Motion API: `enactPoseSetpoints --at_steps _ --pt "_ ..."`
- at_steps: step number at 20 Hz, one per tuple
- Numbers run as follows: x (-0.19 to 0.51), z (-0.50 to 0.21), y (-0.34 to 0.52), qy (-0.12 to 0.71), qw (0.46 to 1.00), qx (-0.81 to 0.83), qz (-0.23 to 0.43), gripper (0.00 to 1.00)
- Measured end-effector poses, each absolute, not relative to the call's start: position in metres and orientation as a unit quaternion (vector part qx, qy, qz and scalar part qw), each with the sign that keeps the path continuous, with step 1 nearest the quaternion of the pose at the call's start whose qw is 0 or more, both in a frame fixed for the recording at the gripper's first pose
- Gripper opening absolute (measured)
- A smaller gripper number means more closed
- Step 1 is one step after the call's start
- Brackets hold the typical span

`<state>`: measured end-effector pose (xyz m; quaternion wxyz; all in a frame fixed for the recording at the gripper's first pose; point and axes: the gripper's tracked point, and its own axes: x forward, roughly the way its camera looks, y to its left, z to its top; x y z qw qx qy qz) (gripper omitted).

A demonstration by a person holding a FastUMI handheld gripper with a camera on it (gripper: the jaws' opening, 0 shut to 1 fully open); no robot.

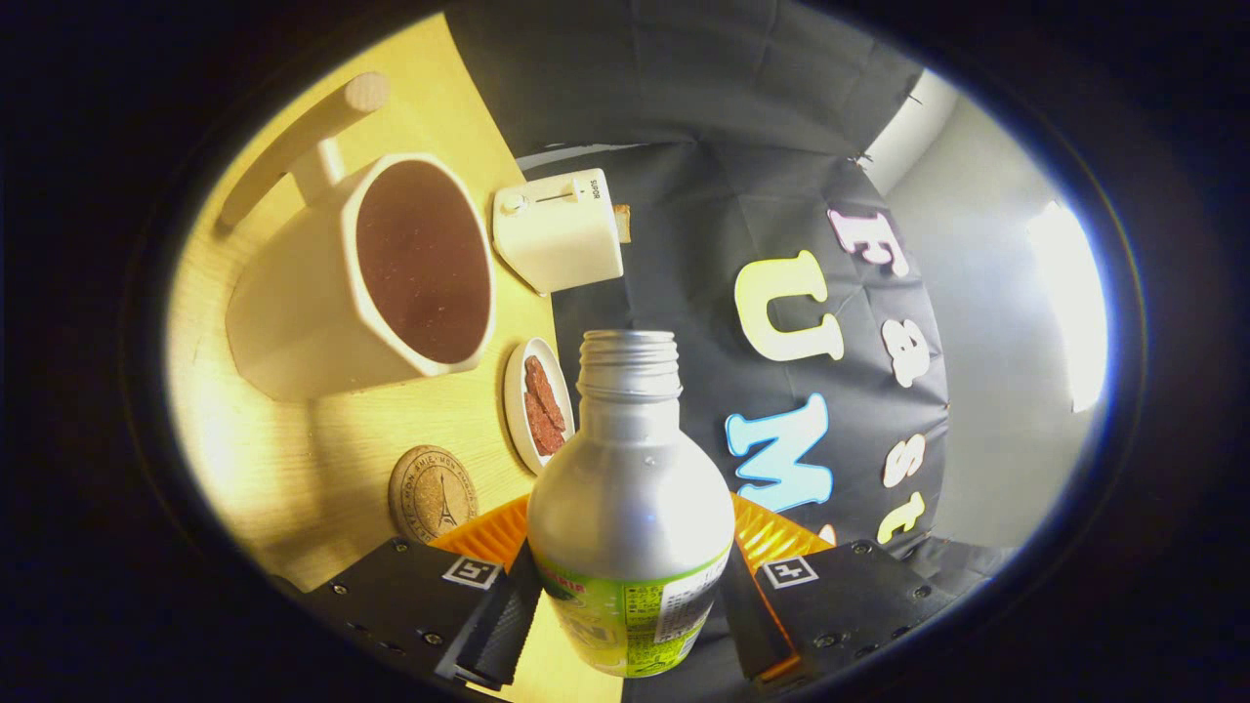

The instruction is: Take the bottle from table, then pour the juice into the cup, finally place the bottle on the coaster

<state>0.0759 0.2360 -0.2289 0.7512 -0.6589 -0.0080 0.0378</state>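
A silver bottle (630, 493) with a green label and an open threaded neck sits between my fingers, and my gripper (630, 610) is shut on it. The whole view is rolled sideways, so the bottle is held tilted over the wooden table (293, 508). Beyond the bottle's mouth stands a large white cup (361, 283) with a wooden handle, its inside dark brown. A round cork coaster (433, 493) with a tower print lies on the table just ahead of one finger, below the cup.
A white toaster (559, 229) stands at the table's far edge beside the cup. A small white plate (535, 402) holding dark red pieces lies between the cup and the bottle neck. Something orange and ribbed (771, 532) shows behind the bottle.
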Motion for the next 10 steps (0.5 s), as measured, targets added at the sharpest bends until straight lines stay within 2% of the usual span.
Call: enactPoseSetpoints --at_steps 10 --pt "0.0701 -0.2316 0.241 -0.022 0.699 -0.714 0.043 0.81"
